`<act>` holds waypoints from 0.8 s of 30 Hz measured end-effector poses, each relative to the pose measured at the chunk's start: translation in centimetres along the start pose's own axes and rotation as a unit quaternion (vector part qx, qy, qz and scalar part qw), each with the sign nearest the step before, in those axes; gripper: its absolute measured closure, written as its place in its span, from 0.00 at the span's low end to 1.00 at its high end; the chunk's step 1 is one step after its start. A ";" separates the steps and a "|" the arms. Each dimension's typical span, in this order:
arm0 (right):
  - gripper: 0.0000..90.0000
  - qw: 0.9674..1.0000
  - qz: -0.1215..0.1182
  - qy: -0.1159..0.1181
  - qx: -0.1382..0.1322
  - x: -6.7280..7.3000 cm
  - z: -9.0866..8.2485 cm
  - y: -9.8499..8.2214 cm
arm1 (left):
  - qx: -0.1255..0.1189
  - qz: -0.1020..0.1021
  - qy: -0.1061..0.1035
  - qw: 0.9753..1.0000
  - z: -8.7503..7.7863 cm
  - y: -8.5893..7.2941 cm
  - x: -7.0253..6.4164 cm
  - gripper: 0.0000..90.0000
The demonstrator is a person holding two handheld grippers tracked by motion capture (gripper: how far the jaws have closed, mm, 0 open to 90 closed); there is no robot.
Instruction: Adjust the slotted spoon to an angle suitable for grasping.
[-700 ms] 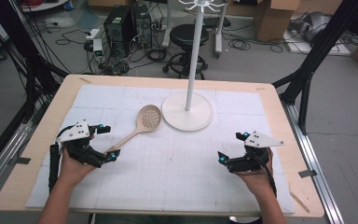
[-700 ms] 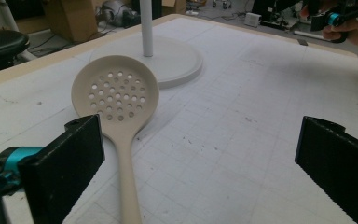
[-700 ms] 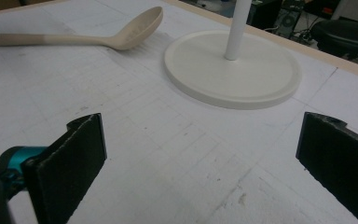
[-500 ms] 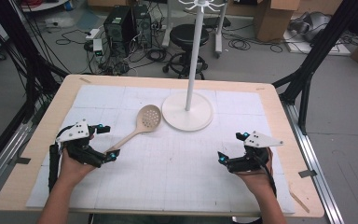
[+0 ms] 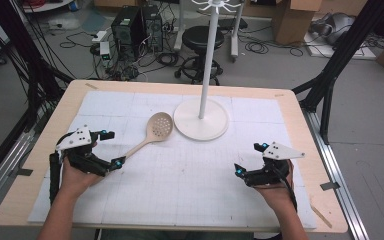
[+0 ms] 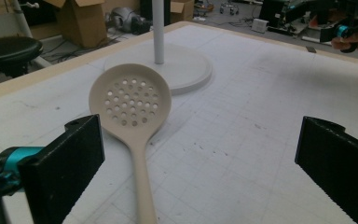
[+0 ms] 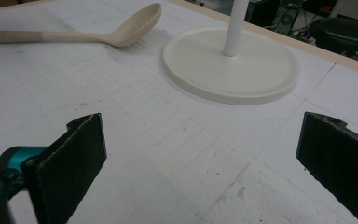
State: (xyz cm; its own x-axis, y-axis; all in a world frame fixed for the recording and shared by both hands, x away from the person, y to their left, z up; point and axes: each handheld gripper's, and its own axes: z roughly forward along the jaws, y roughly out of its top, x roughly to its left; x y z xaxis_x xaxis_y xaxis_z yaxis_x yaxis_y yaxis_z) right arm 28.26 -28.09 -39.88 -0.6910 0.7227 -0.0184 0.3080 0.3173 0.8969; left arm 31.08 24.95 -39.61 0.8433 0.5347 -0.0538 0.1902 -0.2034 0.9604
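A beige slotted spoon [image 5: 152,132] lies flat on the white grid mat, its bowl pointing toward the stand and its handle running back toward my left gripper [image 5: 112,148]. That gripper is open, and the handle's end lies between its jaws without touching them. In the left gripper view the spoon [image 6: 130,100] sits nearer the left jaw of the left gripper [image 6: 198,158]. My right gripper [image 5: 250,158] rests open at the mat's right side, holding nothing. In its own view the right gripper [image 7: 198,158] faces the stand base [image 7: 233,70], with the spoon [image 7: 121,32] farther off.
A white stand with a round base [image 5: 200,119] and a tall pole [image 5: 207,60] rises at the table's back middle, just right of the spoon's bowl. The wooden table edge [image 5: 25,165] frames the mat. A stool and cables lie on the floor beyond.
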 end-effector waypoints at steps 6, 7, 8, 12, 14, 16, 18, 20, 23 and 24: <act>0.01 1.000 0.000 0.000 0.003 0.1 0.0 -0.1 | 0.003 0.004 0.007 1.000 -0.3 0.6 0.4 0.02; 0.01 1.000 -0.001 -0.001 0.003 0.1 0.0 -0.1 | 0.003 0.004 0.007 1.000 -0.3 0.6 0.4 0.02; 0.01 1.000 -0.002 -0.001 0.003 0.1 0.0 -0.1 | 0.006 0.000 0.007 1.000 -0.1 0.5 0.6 0.02; 0.01 1.000 -0.001 -0.001 0.005 0.1 -0.2 -0.2 | 0.029 -0.011 0.014 0.999 0.8 0.2 1.2 0.02; 0.01 1.000 0.000 -0.002 0.006 0.1 -0.2 -0.3 | 0.043 -0.011 0.016 0.999 1.4 0.1 1.3 0.02; 0.01 1.000 -0.001 -0.003 0.008 0.1 -0.3 -0.4 | 0.050 -0.010 0.017 0.999 1.7 0.1 1.4 0.02; 0.01 1.000 -0.002 -0.002 0.008 0.0 -0.4 -0.4 | 0.073 -0.014 0.024 0.997 2.6 -0.4 1.8 0.02; 0.01 1.000 -0.001 -0.003 0.007 0.0 -0.5 -0.5 | 0.094 -0.021 0.035 0.995 3.1 -0.9 2.2 0.02; 0.01 1.000 0.000 -0.004 0.007 0.0 -0.6 -0.5 | 0.118 -0.037 0.046 0.991 3.5 -1.4 2.9 0.02; 0.01 1.000 -0.001 -0.004 0.007 0.0 -0.6 -0.5 | 0.130 -0.040 0.052 0.989 3.6 -1.5 3.0 0.02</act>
State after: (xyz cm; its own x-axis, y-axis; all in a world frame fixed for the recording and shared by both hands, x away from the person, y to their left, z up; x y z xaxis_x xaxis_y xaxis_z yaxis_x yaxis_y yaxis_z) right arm 27.67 -28.63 -40.10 -0.6858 0.7274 -0.0233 0.3168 0.3272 0.8902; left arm 35.19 23.88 -42.20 0.7670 0.6358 -0.0863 0.3888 -0.3536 0.8508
